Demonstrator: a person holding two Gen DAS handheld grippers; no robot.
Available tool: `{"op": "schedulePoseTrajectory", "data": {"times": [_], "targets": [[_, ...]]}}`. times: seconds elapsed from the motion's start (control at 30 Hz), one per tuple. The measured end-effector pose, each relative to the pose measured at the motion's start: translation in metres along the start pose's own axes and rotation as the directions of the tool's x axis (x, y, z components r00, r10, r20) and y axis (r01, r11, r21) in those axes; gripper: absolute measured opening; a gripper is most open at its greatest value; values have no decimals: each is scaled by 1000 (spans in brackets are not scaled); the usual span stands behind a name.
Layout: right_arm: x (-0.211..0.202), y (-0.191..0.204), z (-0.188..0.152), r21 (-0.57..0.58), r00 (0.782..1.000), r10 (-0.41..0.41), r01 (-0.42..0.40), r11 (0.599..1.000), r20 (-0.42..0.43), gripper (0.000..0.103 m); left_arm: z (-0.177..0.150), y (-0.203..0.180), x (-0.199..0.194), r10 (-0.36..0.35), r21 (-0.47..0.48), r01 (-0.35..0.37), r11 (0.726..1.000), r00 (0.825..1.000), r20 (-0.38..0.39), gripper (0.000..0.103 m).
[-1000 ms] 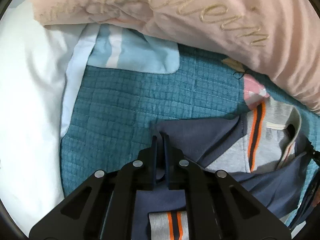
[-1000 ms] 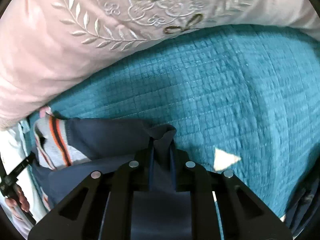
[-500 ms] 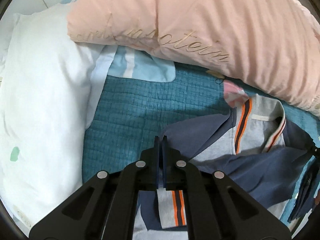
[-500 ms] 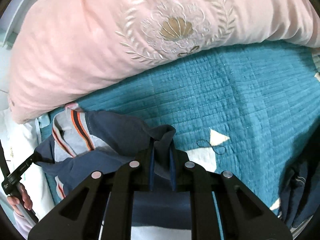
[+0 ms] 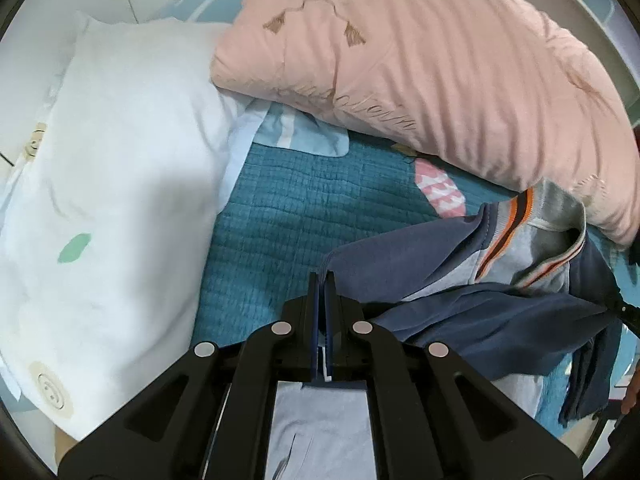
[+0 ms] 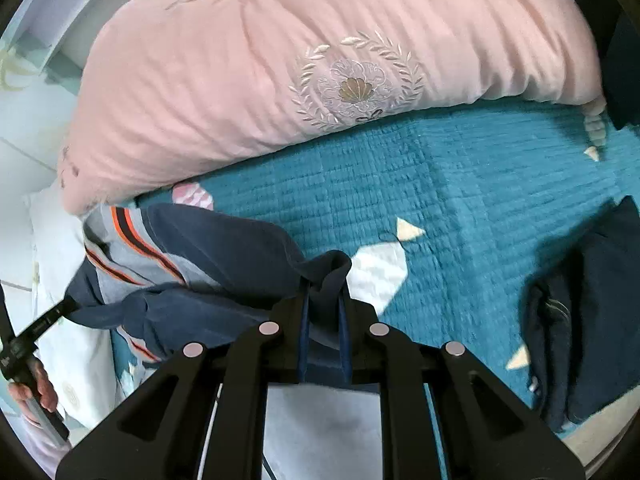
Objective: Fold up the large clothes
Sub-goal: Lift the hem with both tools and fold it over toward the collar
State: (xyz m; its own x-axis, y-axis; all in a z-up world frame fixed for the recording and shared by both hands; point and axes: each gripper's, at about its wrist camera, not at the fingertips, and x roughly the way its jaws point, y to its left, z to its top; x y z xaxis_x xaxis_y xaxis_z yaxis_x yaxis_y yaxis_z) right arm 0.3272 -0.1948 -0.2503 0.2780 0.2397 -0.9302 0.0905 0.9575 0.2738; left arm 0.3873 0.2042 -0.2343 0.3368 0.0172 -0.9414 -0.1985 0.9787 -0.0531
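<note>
The left tool (image 5: 323,280) has its two fingers pressed nearly together on a thin edge of the navy and grey sweatshirt with orange stripes (image 5: 460,276); the right tool (image 6: 324,292) is clamped on a thicker bunched fold of the same sweatshirt (image 6: 208,252). The garment hangs slack between the two tools, over the teal quilted bedspread (image 5: 288,216), with its grey, orange-striped neck part up near the large pink embroidered pillow (image 5: 440,80). In the left wrist view a white pillow with pale printed spots (image 5: 120,184) lies on the left of the bed, beside the pink one. In the right wrist view a dark navy folded cloth (image 6: 584,320) sits at the right edge of the bedspread (image 6: 460,184), well apart from the held sweatshirt
</note>
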Motion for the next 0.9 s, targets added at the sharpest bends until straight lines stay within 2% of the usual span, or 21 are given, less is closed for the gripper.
{"op": "schedulePoseTrajectory", "data": {"times": [0.17, 0.37, 0.63, 0.77, 0.9], "targets": [[-31, -1, -32, -32, 1000, 4, -4, 999, 25, 11, -26, 7, -31, -18, 16, 17, 1000, 999, 34, 2], [-66, -4, -82, -76, 999, 15, -12, 997, 40, 11, -75, 22, -62, -31, 33, 29, 999, 997, 70, 2], [-76, -23, -168, -135, 999, 39, -38, 990, -1, 11, -173, 60, -80, -61, 25, 59, 998, 993, 98, 2], [-49, -31, -219, -184, 997, 2, -16, 983, -73, 12, -223, 74, -59, -94, 16, 94, 995, 995, 22, 2], [-9, -42, -258, -170, 987, -31, 4, 985, -156, 12, -274, 71, -23, -67, 35, 69, 997, 996, -62, 2]]}}
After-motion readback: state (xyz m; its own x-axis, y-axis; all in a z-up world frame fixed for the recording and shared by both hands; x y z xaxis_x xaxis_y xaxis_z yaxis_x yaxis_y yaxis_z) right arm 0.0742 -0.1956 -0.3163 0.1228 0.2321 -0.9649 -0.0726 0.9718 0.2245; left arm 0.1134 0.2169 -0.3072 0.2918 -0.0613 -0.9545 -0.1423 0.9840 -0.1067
